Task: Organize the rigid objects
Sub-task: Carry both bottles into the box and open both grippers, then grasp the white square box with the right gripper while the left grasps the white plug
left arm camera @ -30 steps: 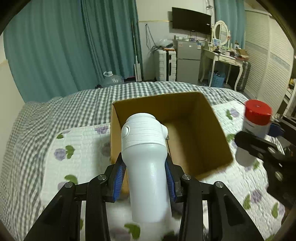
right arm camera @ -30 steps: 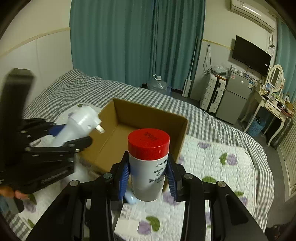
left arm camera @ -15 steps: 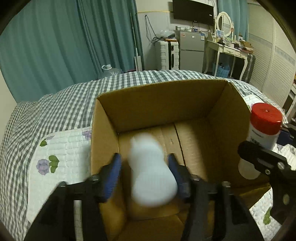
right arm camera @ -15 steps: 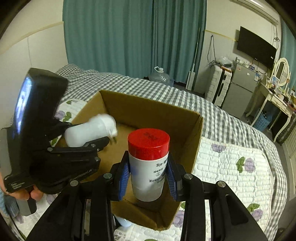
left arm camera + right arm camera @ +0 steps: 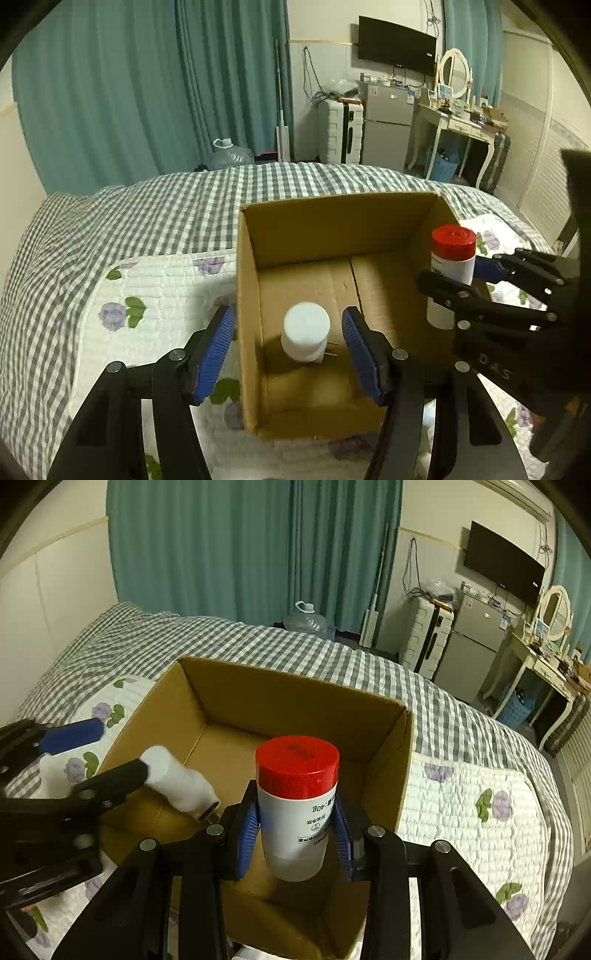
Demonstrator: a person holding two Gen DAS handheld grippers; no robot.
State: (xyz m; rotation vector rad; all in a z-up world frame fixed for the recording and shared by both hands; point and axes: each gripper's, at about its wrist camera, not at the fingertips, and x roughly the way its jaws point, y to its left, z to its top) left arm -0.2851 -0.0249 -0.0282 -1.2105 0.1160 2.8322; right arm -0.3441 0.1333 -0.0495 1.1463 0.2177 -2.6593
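Note:
An open cardboard box (image 5: 332,218) (image 5: 295,698) sits on the bed. My left gripper (image 5: 288,347) is open over the box's near left corner. A white plug-in device (image 5: 304,332) (image 5: 177,782) lies free inside the box between the spread jaws, touching neither. My right gripper (image 5: 295,830) is shut on a white bottle with a red cap (image 5: 297,805) (image 5: 450,273), held upright above the box's right side.
The bed has a grey checked cover (image 5: 166,218) and a white floral quilt (image 5: 147,295). Beyond it stand teal curtains, a water jug (image 5: 229,155), a white suitcase, a small fridge and a dressing table (image 5: 461,122).
My left gripper moved over the box, opened and let go of the white device, which now lies in the box. My right gripper carried the bottle over the box.

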